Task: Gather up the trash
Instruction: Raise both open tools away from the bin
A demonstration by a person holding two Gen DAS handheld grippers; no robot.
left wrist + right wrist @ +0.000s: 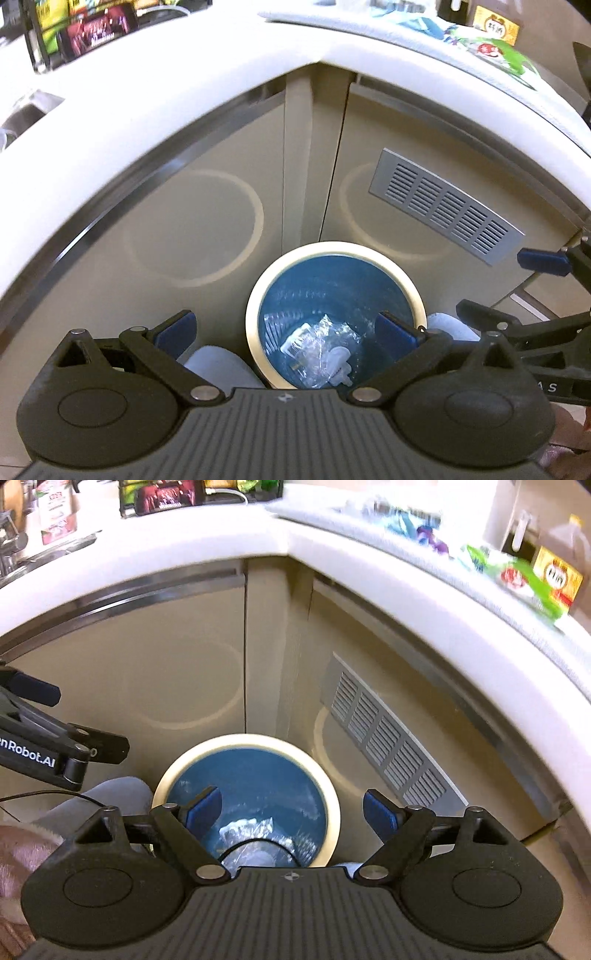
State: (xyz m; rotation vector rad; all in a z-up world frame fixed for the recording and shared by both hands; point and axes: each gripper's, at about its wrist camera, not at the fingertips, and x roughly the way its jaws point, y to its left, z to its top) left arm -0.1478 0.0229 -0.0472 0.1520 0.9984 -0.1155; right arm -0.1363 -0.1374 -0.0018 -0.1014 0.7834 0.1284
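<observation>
Left gripper [285,330] and right gripper [291,810] both spread apart and empty, hovering above the bin [255,295], which stands on the floor in the cabinet corner. Crumpled clear plastic trash [319,345] at the bottom of the blue-lined bin, below and between the left gripper's pads. Farther off, a grey vent [445,205] on the right cabinet door, and above it the white desk [122,114] carrying colourful wrappers [491,48].

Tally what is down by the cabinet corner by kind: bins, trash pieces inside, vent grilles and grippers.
Trash bin, cream rim, blue liner: 1
Clear crumpled plastic trash inside it, lying as a single clump: 1
Grey vent grille on the cabinet door: 1
Grippers, both open and empty: 2, left gripper, right gripper
Total: 5
</observation>
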